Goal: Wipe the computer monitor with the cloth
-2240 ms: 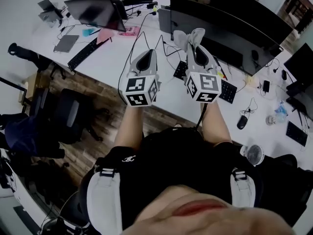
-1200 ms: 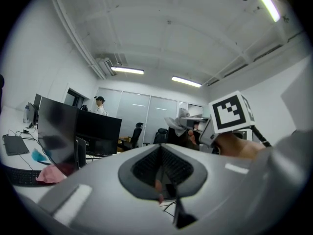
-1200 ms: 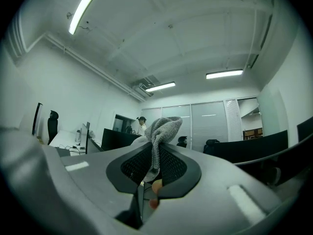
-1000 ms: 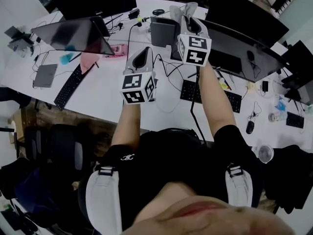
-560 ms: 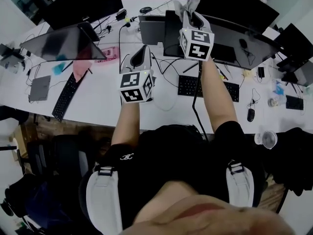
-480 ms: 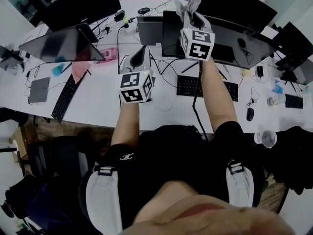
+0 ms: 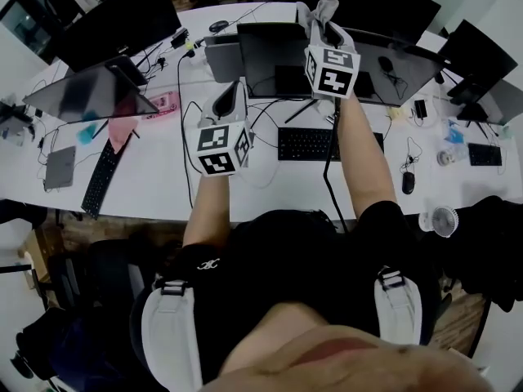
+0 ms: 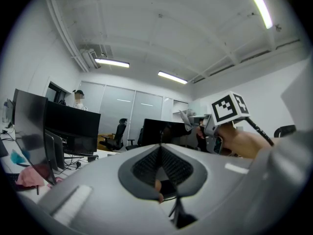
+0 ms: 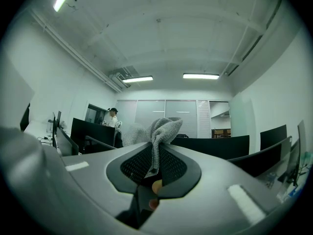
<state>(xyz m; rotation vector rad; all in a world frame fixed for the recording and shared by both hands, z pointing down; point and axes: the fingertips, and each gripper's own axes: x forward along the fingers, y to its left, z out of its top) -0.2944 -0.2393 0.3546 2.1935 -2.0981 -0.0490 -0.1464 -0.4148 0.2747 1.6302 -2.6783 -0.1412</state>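
Right tongs (image 9: 155, 160): clamping on the cloth (image 9: 163, 126) at a bunched fold, holding it near the monitor (image 7: 274, 60).
Left tongs (image 8: 160, 163): sitting closed, gripping nothing.
Cloth: likely handling soft, light, limp.

White desk (image 7: 163, 188), monitors (image 7: 274, 55), keyboard (image 7: 327, 144), mouse (image 7: 408, 183), fan (image 7: 442, 220)

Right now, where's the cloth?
The grey cloth is pinched in the shut jaws of the right tool, held up at the top centre of the head view, near the upper edge of the dark monitor.
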